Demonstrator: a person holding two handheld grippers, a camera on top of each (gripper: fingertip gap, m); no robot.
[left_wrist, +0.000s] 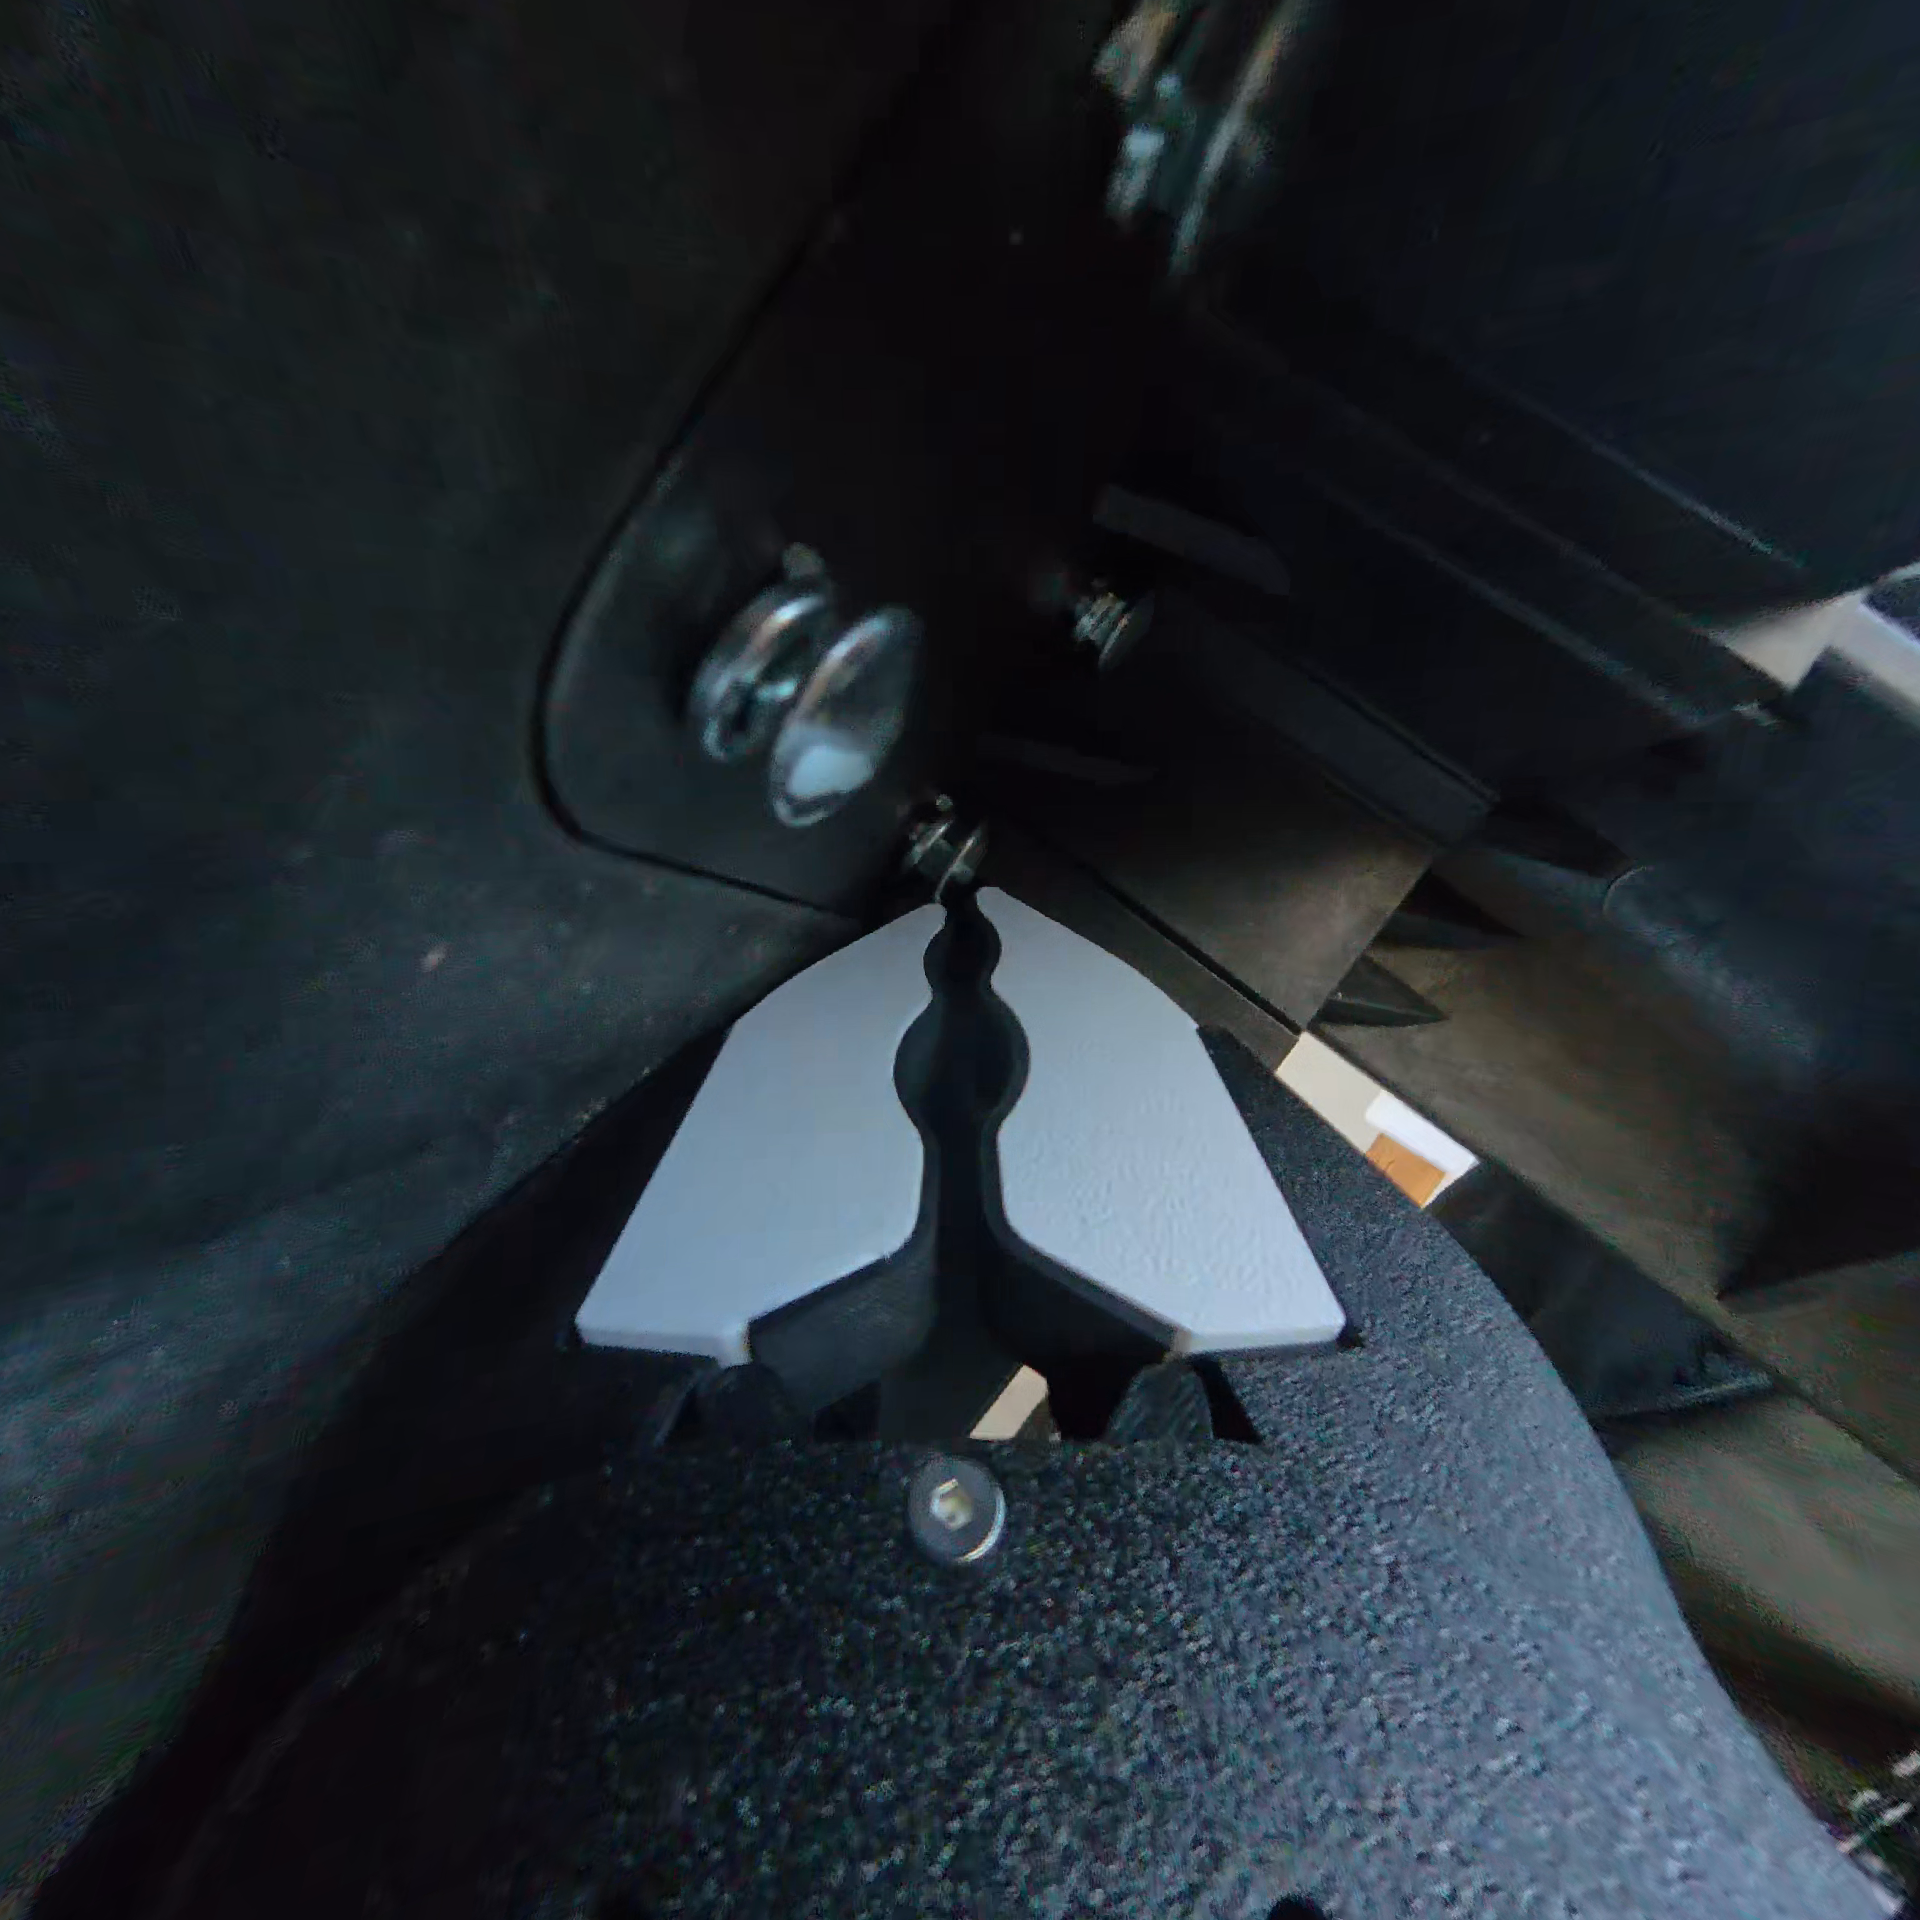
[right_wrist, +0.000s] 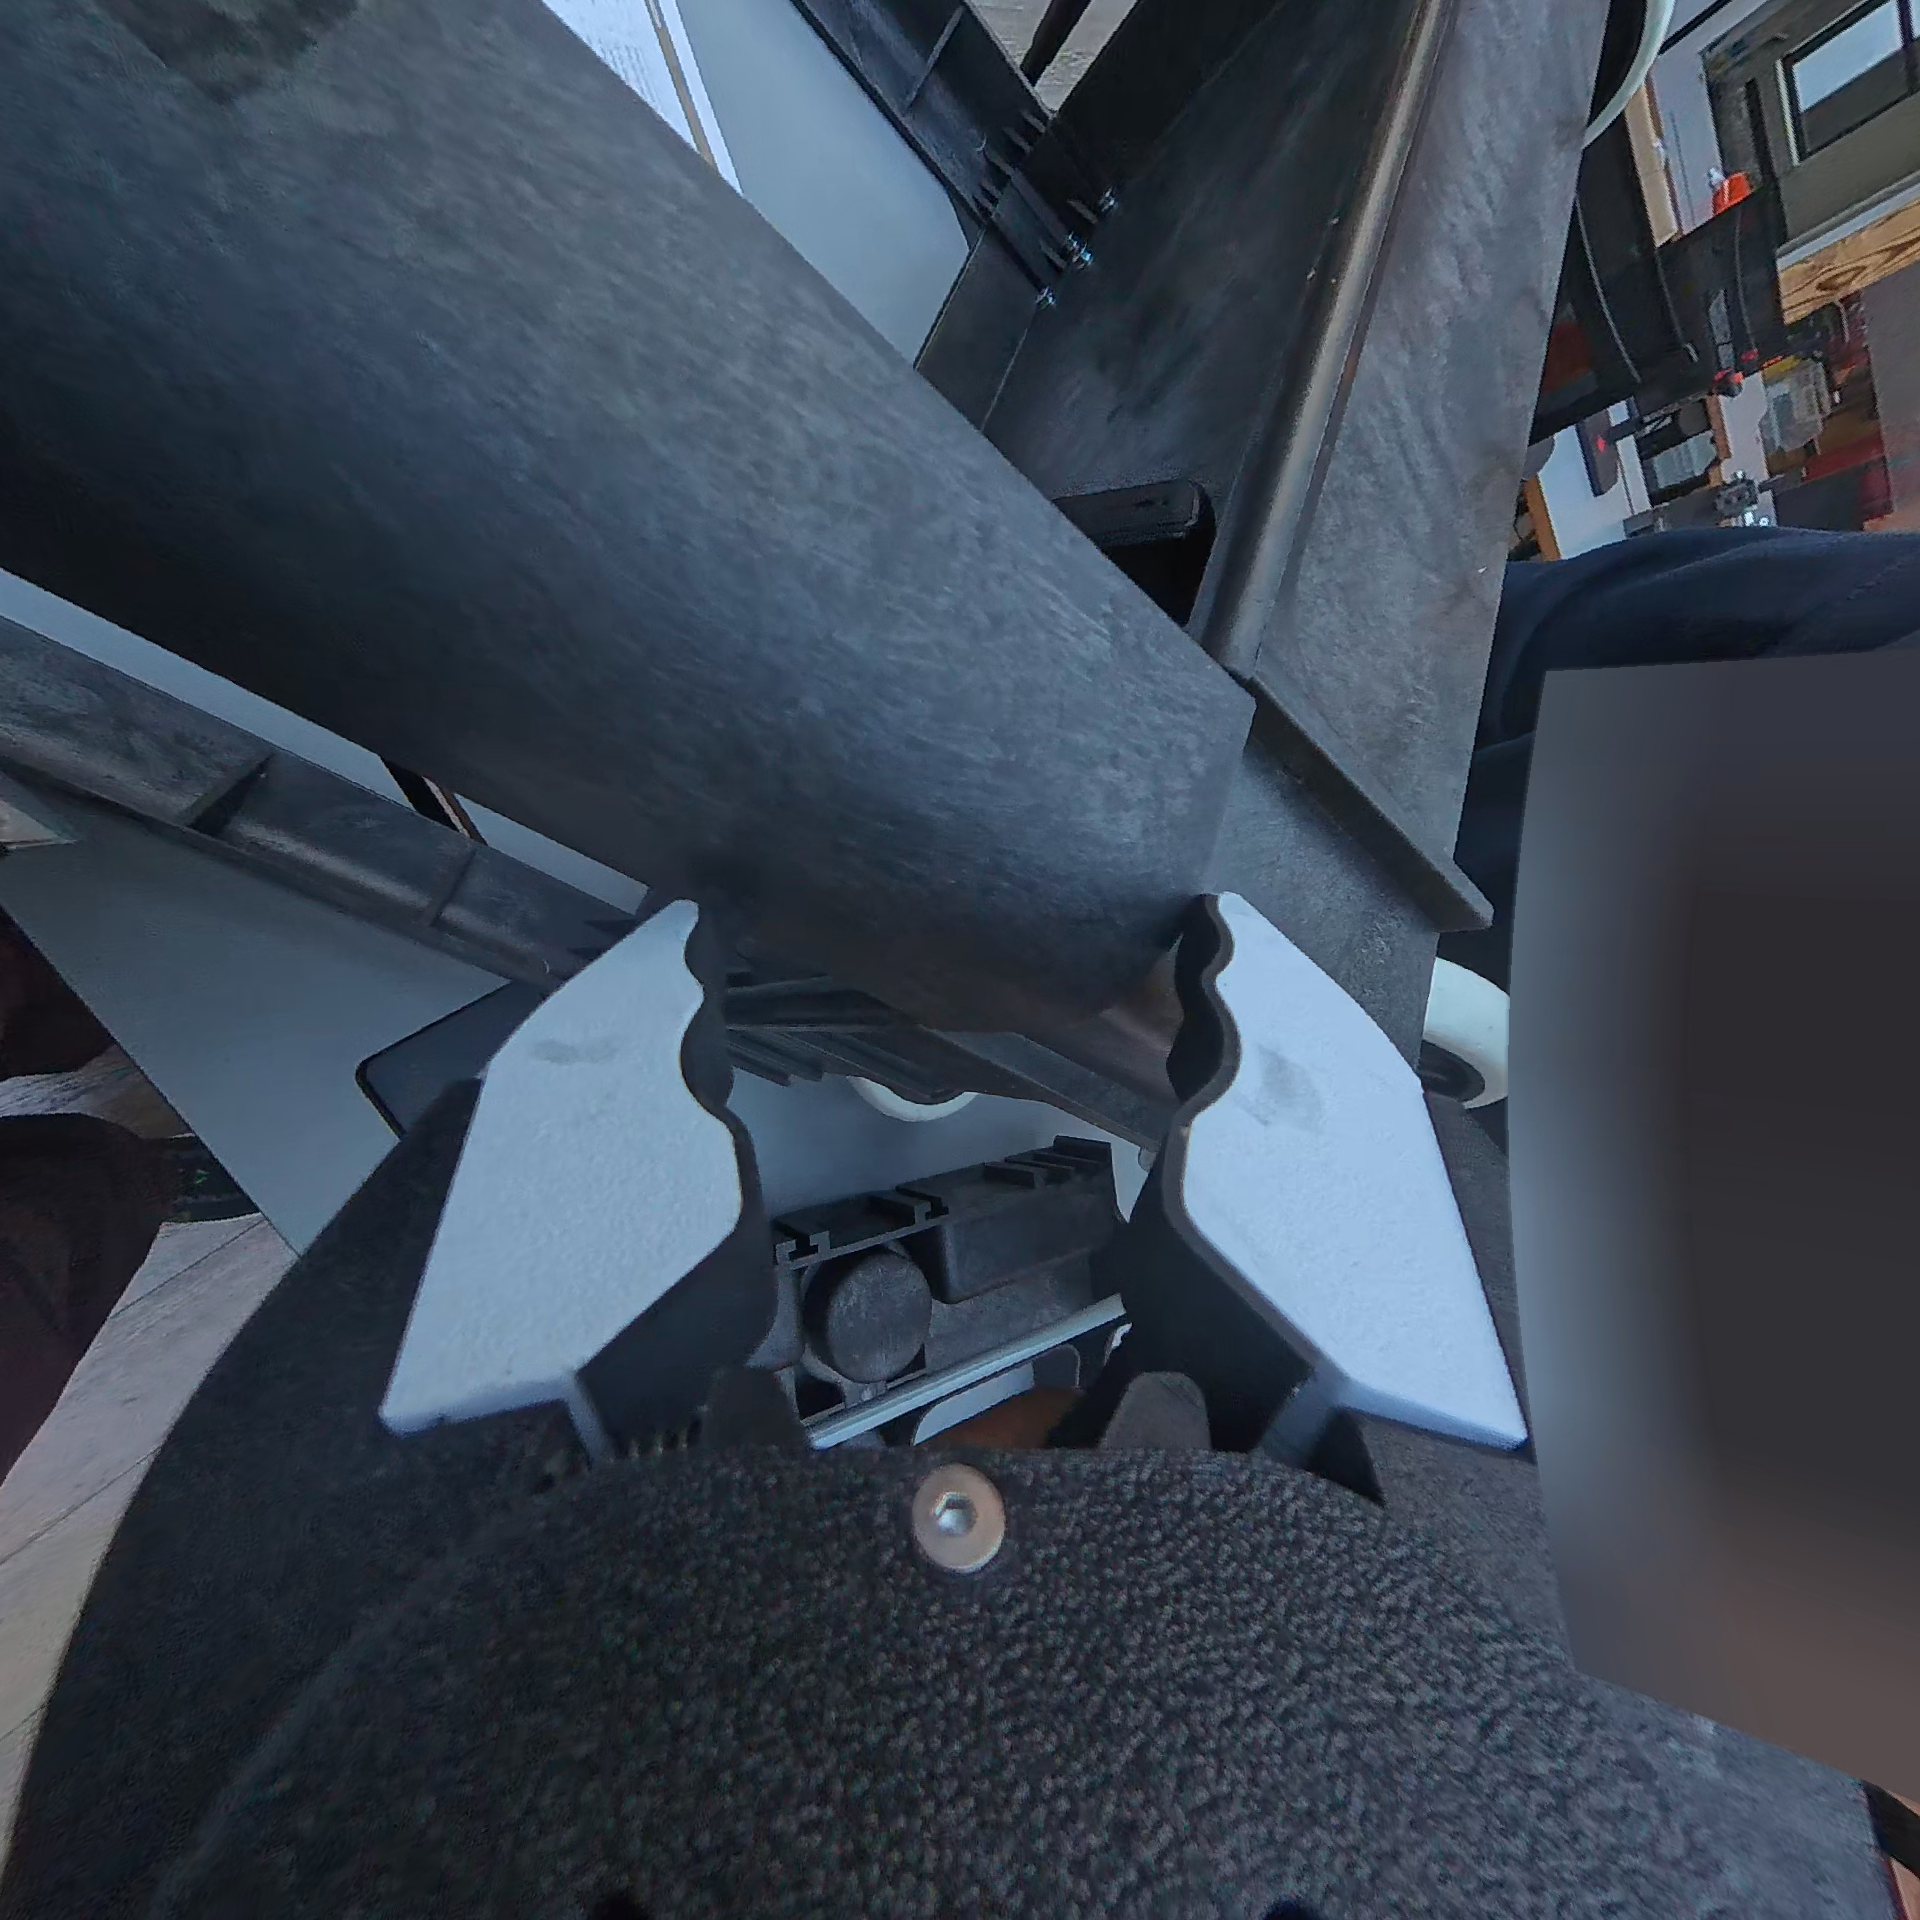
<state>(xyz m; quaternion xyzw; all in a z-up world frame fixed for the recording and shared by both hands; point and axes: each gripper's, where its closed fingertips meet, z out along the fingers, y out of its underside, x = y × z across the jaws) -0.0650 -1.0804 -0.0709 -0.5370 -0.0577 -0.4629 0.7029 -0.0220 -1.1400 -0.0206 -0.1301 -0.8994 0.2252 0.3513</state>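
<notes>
Much of your left wrist view is dark: a black plate (left_wrist: 644, 665) with a rounded corner, a shiny bolt (left_wrist: 805, 707) on it, and blurred black ribs running off to the upper right. Your left gripper (left_wrist: 961, 904) has its tongs drawn together at the tips, just below a small nut (left_wrist: 940, 844); whether they pinch it, you cannot tell.

Your right wrist view is brighter. There your right gripper (right_wrist: 940, 935) has its tongs spread wide on either side of the lower end of a broad black panel (right_wrist: 623, 540); whether they press on it is unclear. Behind it stand a white wheel (right_wrist: 1465, 1029) and a black rail (right_wrist: 312, 831). A blurred patch hides the right edge.
</notes>
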